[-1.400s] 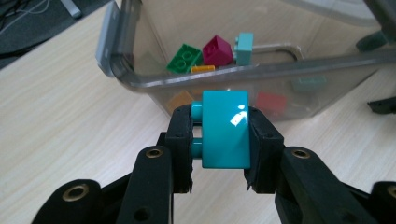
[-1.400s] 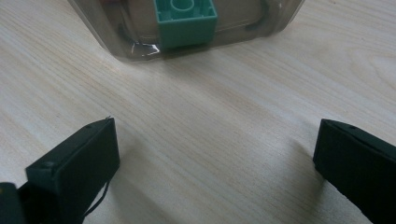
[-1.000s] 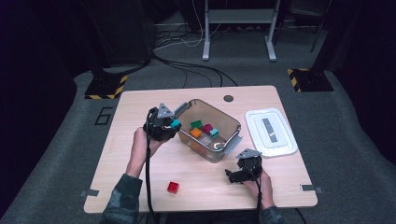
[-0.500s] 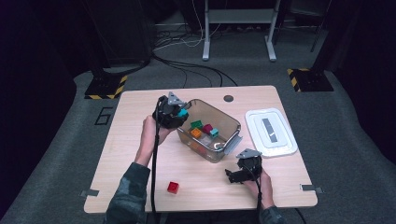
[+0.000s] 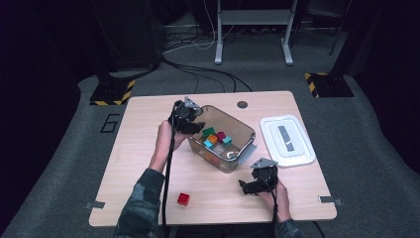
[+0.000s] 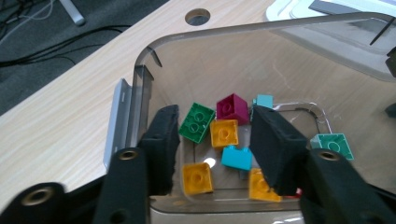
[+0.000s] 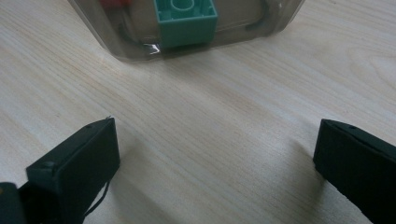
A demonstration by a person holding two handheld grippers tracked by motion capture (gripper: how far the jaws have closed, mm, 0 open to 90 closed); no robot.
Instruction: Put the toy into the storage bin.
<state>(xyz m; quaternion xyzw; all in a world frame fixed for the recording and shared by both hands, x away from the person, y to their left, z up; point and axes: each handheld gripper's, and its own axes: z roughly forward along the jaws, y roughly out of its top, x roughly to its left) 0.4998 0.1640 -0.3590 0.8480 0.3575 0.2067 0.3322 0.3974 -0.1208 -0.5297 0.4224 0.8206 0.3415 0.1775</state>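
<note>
Our left claw (image 5: 190, 119) hangs over the clear bin's (image 5: 247, 133) near-left rim, jaws just opened and empty, blocks lying below them. The one loose red block (image 5: 183, 199) sits on the desk (image 5: 148, 114), back towards us, closer to our right claw (image 5: 247, 186), which rests wide open.

The surface (image 5: 148, 148) looks like pale matt wood grain. The bin (image 6: 289, 60) is clear, glossy smoky plastic; the bricks (image 6: 224, 133) inside it are smooth shiny plastic. The lid (image 5: 287, 141) is white plastic. The left tongs' pads (image 6: 161, 149) look like rough black foam.
</note>
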